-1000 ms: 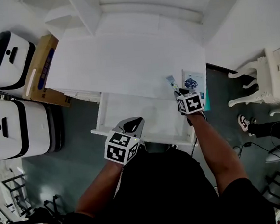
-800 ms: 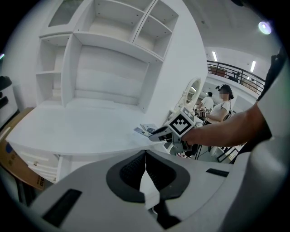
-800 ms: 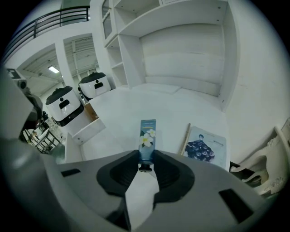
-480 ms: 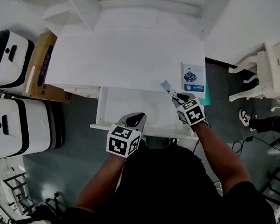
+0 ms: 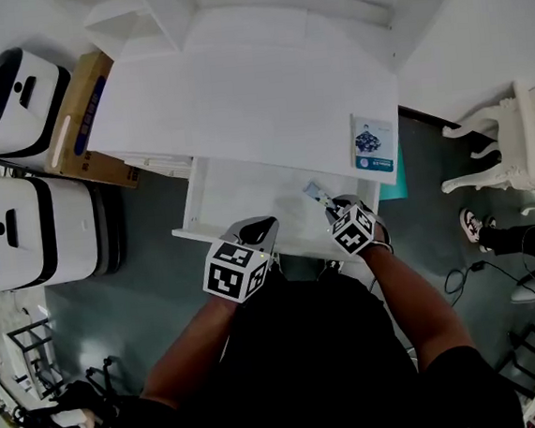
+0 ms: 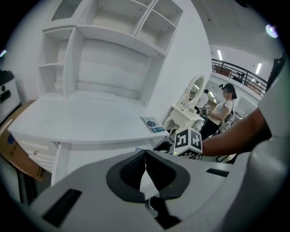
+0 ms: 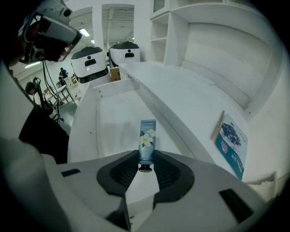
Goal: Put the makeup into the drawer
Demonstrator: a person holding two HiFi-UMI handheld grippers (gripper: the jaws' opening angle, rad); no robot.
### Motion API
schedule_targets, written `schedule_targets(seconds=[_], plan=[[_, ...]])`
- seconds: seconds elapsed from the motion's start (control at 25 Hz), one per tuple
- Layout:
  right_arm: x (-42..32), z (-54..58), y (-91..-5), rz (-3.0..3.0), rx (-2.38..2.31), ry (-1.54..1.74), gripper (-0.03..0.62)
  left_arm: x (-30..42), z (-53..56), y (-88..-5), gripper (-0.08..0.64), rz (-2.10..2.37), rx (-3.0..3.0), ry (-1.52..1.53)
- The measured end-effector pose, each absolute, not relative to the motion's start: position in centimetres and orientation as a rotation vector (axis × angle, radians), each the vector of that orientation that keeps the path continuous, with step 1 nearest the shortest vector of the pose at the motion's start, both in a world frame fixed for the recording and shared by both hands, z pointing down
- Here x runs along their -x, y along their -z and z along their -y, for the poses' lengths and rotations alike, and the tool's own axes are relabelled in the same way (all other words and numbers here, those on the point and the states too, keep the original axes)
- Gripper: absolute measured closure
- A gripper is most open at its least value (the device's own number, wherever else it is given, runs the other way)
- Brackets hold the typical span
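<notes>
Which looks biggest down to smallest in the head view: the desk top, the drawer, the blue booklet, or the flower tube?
1. desk top
2. drawer
3. blue booklet
4. flower tube, clearly the smallest

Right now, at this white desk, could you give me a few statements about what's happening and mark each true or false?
1. The right gripper grips a blue tube with a flower print. True.
2. The drawer is shut. False: it stands pulled open.
3. The tube lies on the desk. False: it is held in the jaws above the open drawer.
4. A booklet lies near the desk's right edge. True.
</notes>
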State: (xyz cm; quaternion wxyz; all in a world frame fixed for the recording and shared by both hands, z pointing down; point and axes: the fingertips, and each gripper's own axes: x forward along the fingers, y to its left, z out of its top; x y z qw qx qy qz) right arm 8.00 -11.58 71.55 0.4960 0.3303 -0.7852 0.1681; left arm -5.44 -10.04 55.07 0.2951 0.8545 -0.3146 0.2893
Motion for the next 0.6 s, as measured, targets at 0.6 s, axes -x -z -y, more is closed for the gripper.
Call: schedule_targets(seconds=[0.6], plan=[[-9.4,14.6,-78.2,1.807,-0.757,-0.442,0.476,6.9,10.2,-55.0,0.549,0.936,-2.201,-0.796]])
